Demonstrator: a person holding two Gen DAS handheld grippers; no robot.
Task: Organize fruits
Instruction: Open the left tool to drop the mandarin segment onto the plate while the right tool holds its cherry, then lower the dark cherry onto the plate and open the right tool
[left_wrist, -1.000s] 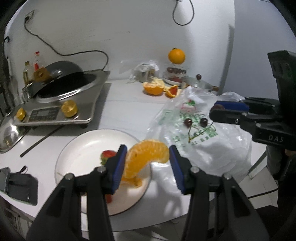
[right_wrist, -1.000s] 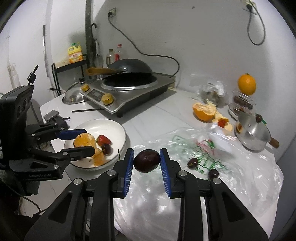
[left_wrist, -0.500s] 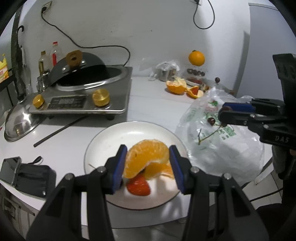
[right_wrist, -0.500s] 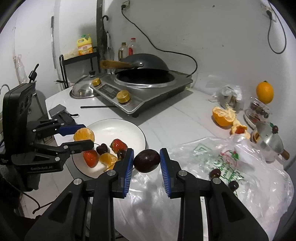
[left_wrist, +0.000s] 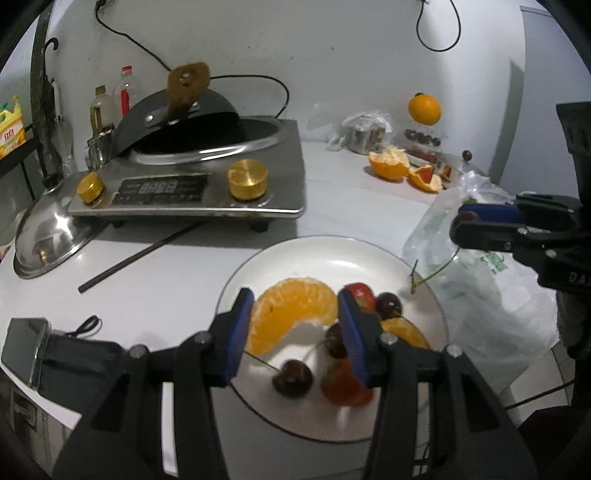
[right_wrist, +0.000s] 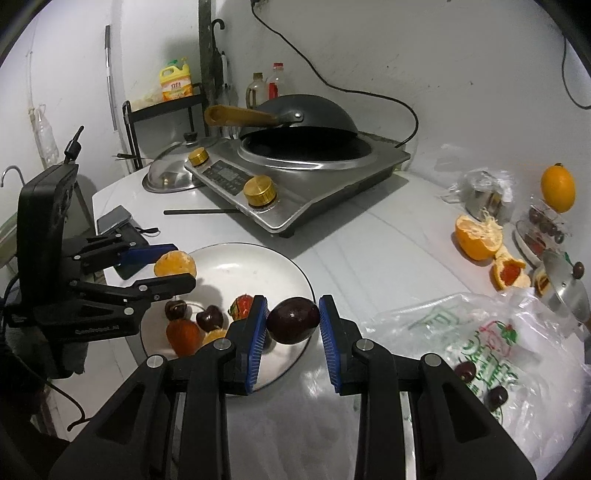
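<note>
Orange piece (left_wrist: 291, 310): pinched in my left gripper (left_wrist: 295, 328), above the plate (left_wrist: 314, 254).
Plum (right_wrist: 293, 320): clamped in my right gripper (right_wrist: 293, 328), over the plate's near edge.

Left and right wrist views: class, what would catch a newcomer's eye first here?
Probably the peeled orange piece gripped in the left tongs above the white plate. Next, the dark round fruit clamped in the right tongs near the plate's edge, then the black wok on its cooker behind.
</note>
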